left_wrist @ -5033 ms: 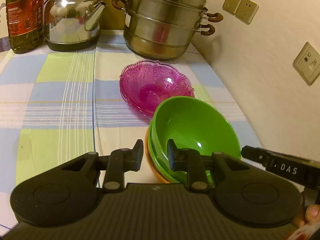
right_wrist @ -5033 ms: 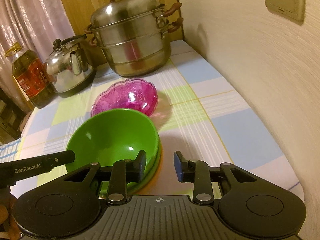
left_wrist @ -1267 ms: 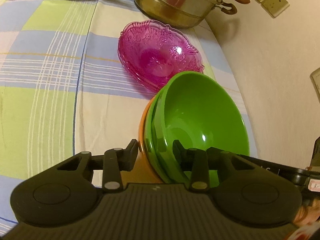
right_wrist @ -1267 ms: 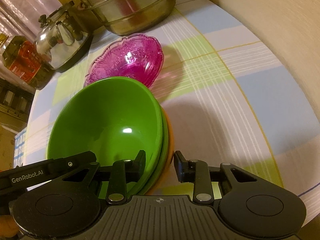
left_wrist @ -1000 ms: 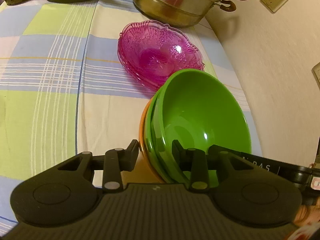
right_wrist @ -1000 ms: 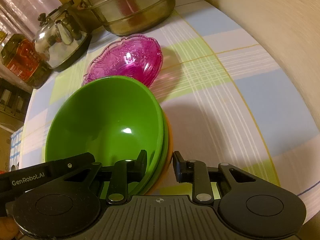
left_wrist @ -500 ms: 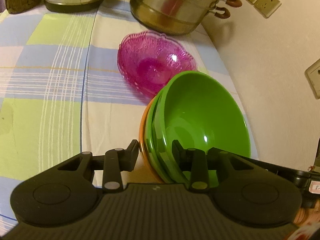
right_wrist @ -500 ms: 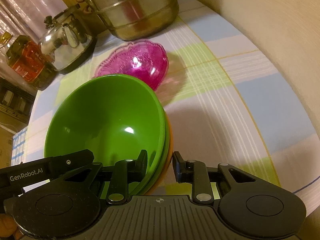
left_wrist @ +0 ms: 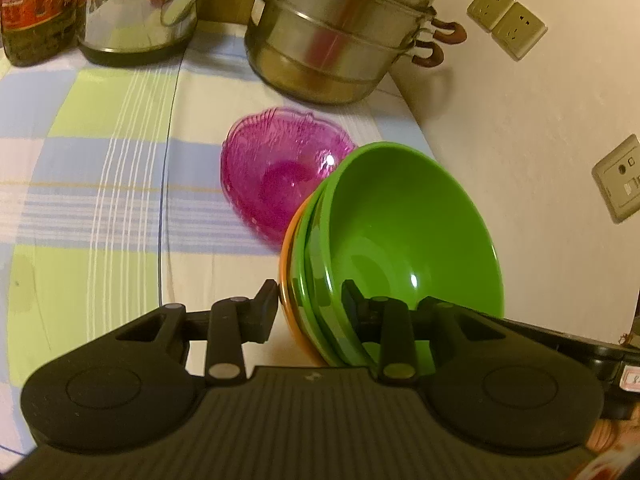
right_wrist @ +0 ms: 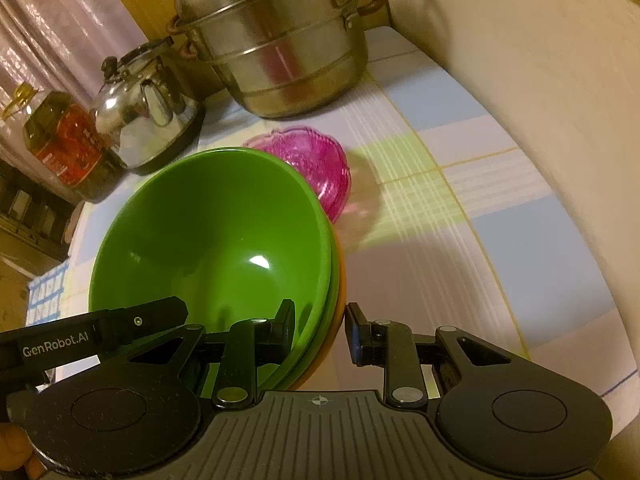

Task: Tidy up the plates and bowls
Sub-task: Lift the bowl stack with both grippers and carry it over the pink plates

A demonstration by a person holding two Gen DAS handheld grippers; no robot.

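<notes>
- A nested stack of bowls (left_wrist: pixel 404 232) is held tilted above the checked tabletop (left_wrist: pixel 100 184); two green bowls are seen set inside an orange bowl (left_wrist: pixel 289 280), of which only the rim edge shows.
- The stack's rim is gripped on one side by the left tongs (left_wrist: pixel 310 308), one finger lying against the orange outside and the other inside the top green bowl; the jaws have just been closing a little on that rim and are set narrow.
- The opposite side of the rim is pinched by the right tongs (right_wrist: pixel 320 330), likewise narrow, with one finger inside the green bowl (right_wrist: pixel 216 240) and the other against the orange edge.
- In each wrist view the other tool's black body is seen reaching in at the stack's far edge.
- A pink glass bowl (left_wrist: pixel 276 176) is seen on the tabletop just behind the stack, partly hidden by its raised rim; whether the two touch cannot be told.
- Farther back a stainless steel steamer pot (left_wrist: pixel 336 36) with brown handles is set near the wall.
- A shiny kettle (right_wrist: pixel 144 116) is placed beside the pot, and an oil bottle (right_wrist: pixel 60 140) with a red label beside the kettle.
- Wall sockets (left_wrist: pixel 506 28) are seen on the cream wall (left_wrist: pixel 520 152) that borders the tabletop.
</notes>
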